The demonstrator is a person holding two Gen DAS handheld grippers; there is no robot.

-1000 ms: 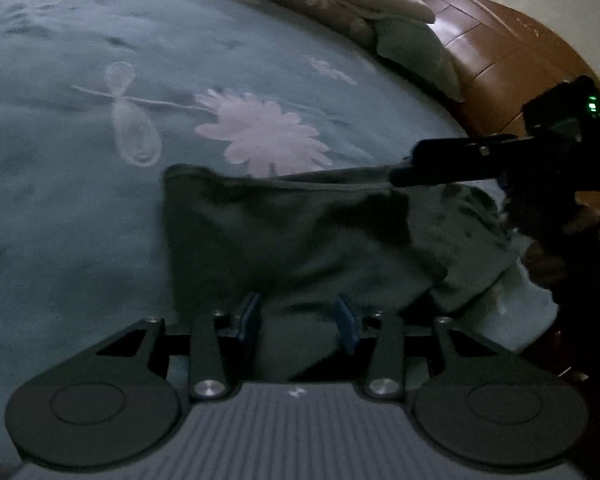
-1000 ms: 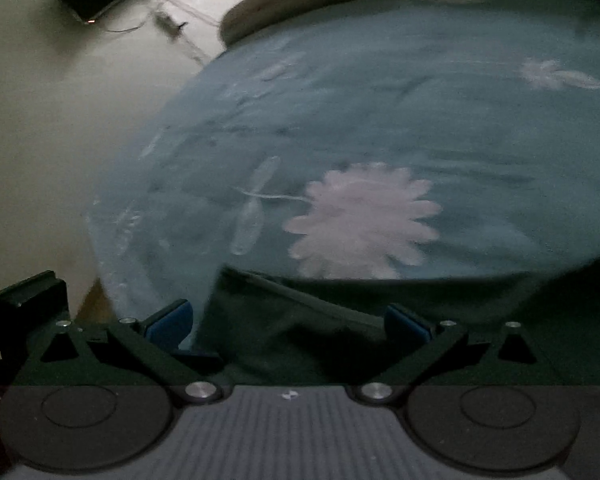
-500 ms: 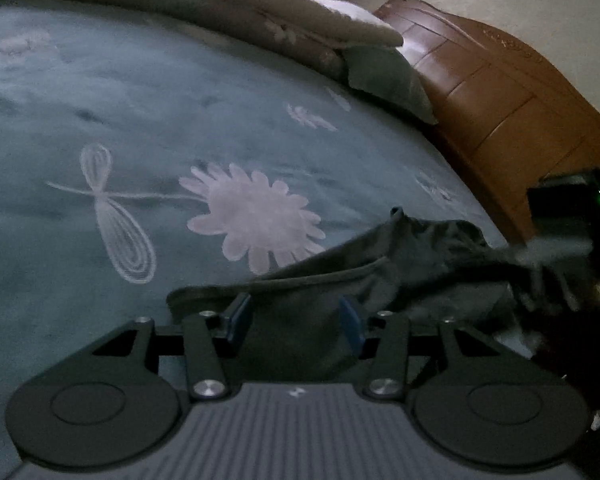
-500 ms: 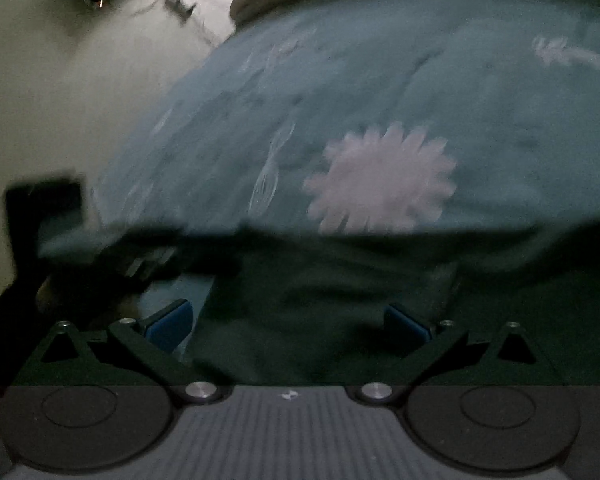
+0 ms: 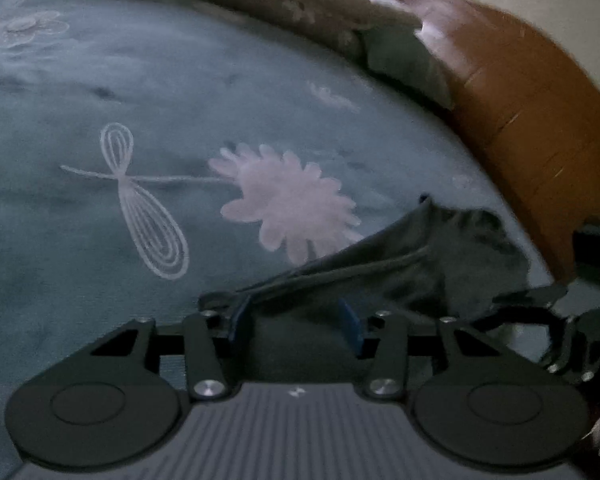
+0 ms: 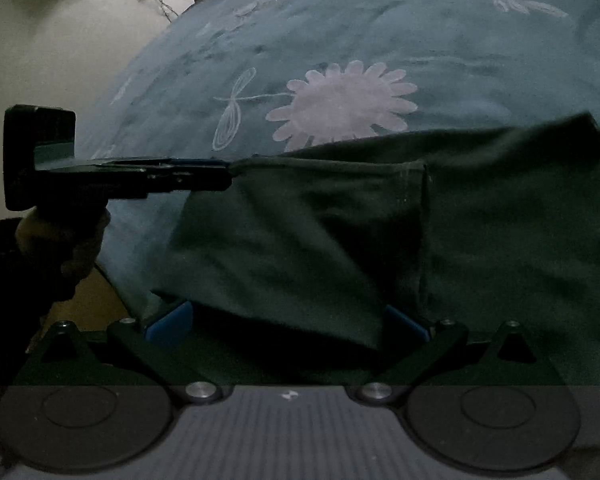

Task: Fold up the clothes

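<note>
We work over a bed spread with a teal blanket (image 5: 100, 240) patterned with a pale daisy (image 5: 288, 204) and a looped dragonfly outline (image 5: 144, 216). The dark green garment (image 6: 340, 220) lies at the near edge of that blanket, partly lifted off it. In the right wrist view, our left gripper (image 6: 226, 172) comes in from the left, seen edge-on, its 2 fingers pressed together on the garment's upper left corner and drawing the top hem out in a taut, near-level line; our left hand (image 6: 64, 240) wraps the handle below it. In the left wrist view the same gripper (image 5: 296, 320) shows its blue pads (image 5: 238, 320) with a gap between them, and dark cloth (image 5: 380, 268) bunches over and between them, so this view alone does not let us tell how firm the hold is. Our right gripper (image 6: 288, 320) has its jaws spread wide, the 2 blue pads (image 6: 168, 322) sitting at either side under the hanging lower edge of the garment, with cloth draped in front of them but not pinched. In the left wrist view a wooden headboard (image 5: 540, 120) and folded bedding (image 5: 340, 12) lie beyond the blanket, blurred; part of the right gripper (image 5: 540, 308) shows at the right edge.
</note>
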